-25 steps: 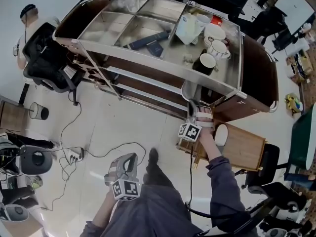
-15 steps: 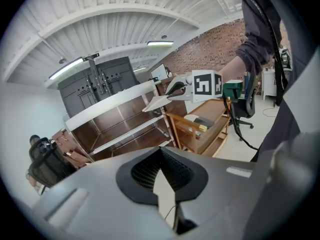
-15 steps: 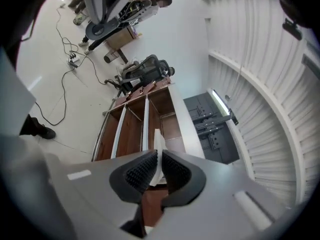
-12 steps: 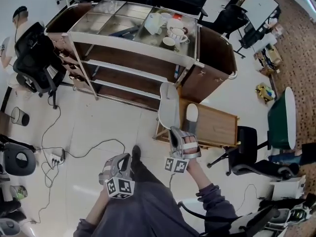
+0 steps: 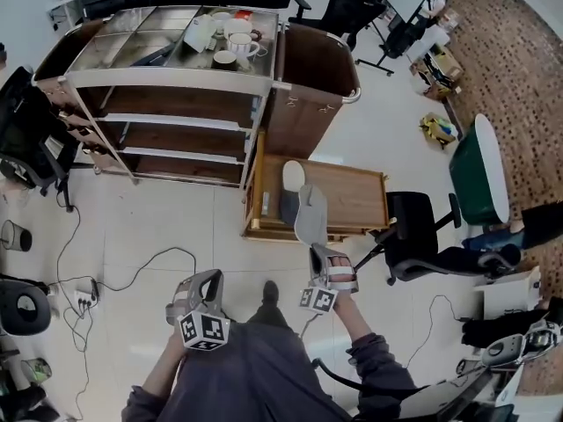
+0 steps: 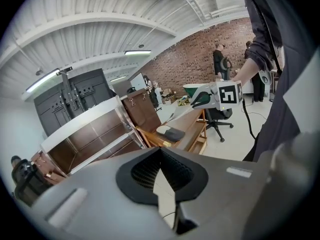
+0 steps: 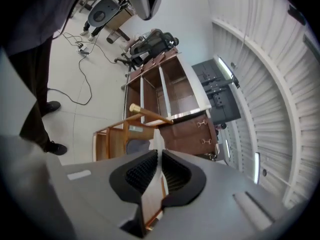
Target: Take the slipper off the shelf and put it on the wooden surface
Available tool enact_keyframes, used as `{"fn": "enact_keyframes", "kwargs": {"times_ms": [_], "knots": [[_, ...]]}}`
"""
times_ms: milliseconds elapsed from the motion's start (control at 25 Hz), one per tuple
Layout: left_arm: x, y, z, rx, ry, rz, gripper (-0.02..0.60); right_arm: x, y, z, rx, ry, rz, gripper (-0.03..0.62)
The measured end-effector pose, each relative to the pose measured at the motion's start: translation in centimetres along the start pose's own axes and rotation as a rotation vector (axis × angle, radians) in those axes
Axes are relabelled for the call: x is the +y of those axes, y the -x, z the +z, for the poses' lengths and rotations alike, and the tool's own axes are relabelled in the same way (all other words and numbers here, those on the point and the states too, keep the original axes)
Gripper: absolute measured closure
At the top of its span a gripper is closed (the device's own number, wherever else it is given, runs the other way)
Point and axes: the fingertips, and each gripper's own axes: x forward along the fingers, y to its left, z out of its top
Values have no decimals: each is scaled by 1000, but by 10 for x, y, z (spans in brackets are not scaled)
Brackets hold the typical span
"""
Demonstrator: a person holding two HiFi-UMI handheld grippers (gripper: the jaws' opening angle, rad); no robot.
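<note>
The right gripper (image 5: 321, 251) has its jaws clamped on 1 end of a pale slipper (image 5: 310, 218), which juts out over the middle of the near edge of the wooden desk (image 5: 356, 196). Setting it down looks like the step in hand. To do it well, carry the slipper further in from that edge and level it. Keep it just right of the second slipper (image 5: 289, 192) lying toward the desk's left end, and let go only once it rests flat. The left gripper (image 5: 204, 281) hangs low over the floor, its jaws closed at the tips with nothing between them.

On the shelf unit (image 5: 167, 121), the top tray's right compartment holds a white jug (image 5: 195, 32) and several mugs (image 5: 241, 46). A dark flat item (image 5: 158, 55) lies in a middle compartment.
</note>
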Motion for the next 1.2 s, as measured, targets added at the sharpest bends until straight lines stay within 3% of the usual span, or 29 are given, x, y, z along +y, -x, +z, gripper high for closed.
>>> {"fn": "enact_keyframes", "kwargs": {"times_ms": [200, 560, 880, 1000, 1080, 1200], "knots": [[-37, -35, 38, 31, -28, -16, 565, 20, -26, -84, 29, 6, 67, 559], [-99, -102, 117, 130, 14, 26, 565, 57, -120, -177, -74, 91, 234, 559], [-132, -106, 126, 225, 45, 59, 565, 117, -176, -221, -43, 124, 425, 545], [-139, -101, 119, 248, 54, 69, 565, 123, -174, -218, -13, 48, 444, 512], [-144, -97, 116, 251, 62, 72, 565, 118, -165, -211, -5, -65, 450, 454], [-155, -91, 114, 238, 66, 70, 565, 98, -142, -200, -8, -219, 426, 436]]}}
